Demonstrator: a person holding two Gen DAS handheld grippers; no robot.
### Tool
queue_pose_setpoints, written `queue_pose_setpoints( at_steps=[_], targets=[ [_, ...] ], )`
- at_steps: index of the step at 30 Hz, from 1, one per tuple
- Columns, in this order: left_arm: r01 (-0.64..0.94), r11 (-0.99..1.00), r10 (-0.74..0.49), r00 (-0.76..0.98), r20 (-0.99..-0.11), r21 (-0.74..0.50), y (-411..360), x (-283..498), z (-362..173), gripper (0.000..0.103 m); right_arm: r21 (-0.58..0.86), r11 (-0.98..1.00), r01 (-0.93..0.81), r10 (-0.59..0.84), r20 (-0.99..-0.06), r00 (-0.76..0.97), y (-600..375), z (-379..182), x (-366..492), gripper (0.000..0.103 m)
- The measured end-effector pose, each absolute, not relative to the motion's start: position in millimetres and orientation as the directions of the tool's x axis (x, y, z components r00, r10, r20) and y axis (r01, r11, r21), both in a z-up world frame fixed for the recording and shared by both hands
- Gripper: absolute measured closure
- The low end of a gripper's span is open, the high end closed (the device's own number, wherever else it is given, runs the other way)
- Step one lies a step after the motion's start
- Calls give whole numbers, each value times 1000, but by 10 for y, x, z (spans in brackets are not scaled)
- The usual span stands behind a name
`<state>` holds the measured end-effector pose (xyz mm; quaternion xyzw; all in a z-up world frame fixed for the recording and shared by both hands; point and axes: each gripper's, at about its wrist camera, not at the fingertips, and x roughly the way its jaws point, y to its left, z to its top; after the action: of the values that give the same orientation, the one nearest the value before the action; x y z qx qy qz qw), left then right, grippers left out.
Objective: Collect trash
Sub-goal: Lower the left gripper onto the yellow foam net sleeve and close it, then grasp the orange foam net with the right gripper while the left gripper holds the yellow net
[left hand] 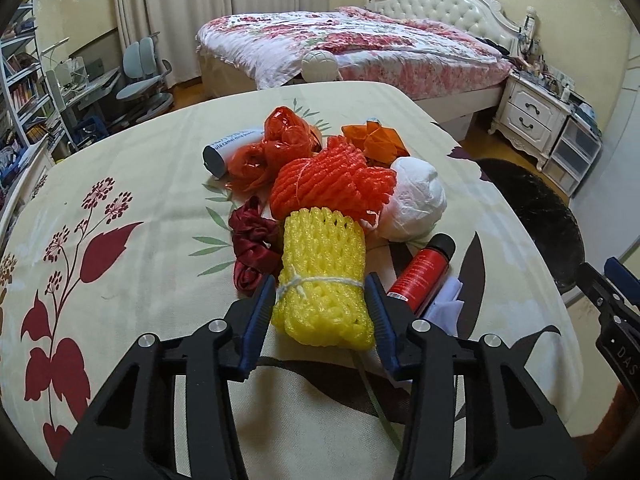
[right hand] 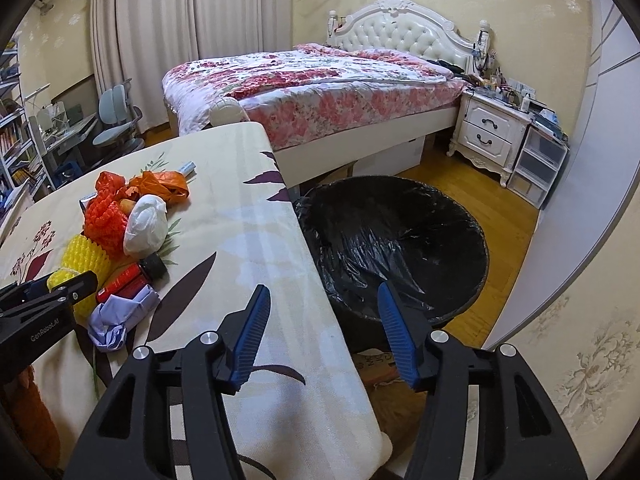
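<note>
On the worktop [left hand: 120,152], draped in a cream cloth with dark red flowers, your left claw [left hand: 322,312] straddles the yellow foam-net fruit sleeve tied with white string [left hand: 320,280]. Both blue pads sit against or just beside its flanks, roughly at the string, though you cannot tell whether they are pressing yet. This looks like the pick-up step for the first piece. The next move calls for squeezing firmly enough that the springy foam does not slip, then lifting it free of the pile and carrying it rightward.

Just beyond the yellow sleeve lie an orange foam net [left hand: 332,184], a crumpled white tissue ball [left hand: 416,204], red and orange plastic bags [left hand: 280,140], a dark red satin scrunchie [left hand: 252,248], a red bottle with a black cap [left hand: 424,272] and a pale lilac paper wad [right hand: 116,316].

Your right claw [right hand: 322,336] hangs wide and holds nothing over the worktop's edge, with the round bin lined with a black bag [right hand: 396,240] on the floor beside it.

Readable writing is scant: "GenRobot.AI" on the left claw's body in the right view, "DAS" on the right claw's body, and part of a line, seemingly "ula camel", on the white tube with a grey cap [left hand: 230,148].
</note>
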<state>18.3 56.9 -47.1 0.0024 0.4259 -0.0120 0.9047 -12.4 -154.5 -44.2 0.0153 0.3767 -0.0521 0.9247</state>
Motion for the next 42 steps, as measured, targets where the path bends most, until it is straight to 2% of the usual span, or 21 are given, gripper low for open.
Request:
queue_pose_setpoints(
  at_steps=[12,21,30,35,42],
  targets=[
    [8,999,-29,680,-733,-32,805,-20,-239,62,-2,999,42,-31,-699,715,-1306,-420,-90,47],
    [-79,997,58,699,-713,3,1239,-115,-185,62,7,999,-52,43,-684,728,-933,-297,9,47],
    [-195,981,126,685,-717,-15,1830,-134,-214,62,32,980,-197,168,-667,726,-344,-162,255,47],
    [-251,968,153,674,-723,-28,2107,-137,-227,62,58,965,-255,225,-680,698,-84,-186,436,47],
    [-285,958,166,656,-736,-38,2300,-147,-293,62,48,959,-279,228,-714,662,158,-326,670,47]
  ],
)
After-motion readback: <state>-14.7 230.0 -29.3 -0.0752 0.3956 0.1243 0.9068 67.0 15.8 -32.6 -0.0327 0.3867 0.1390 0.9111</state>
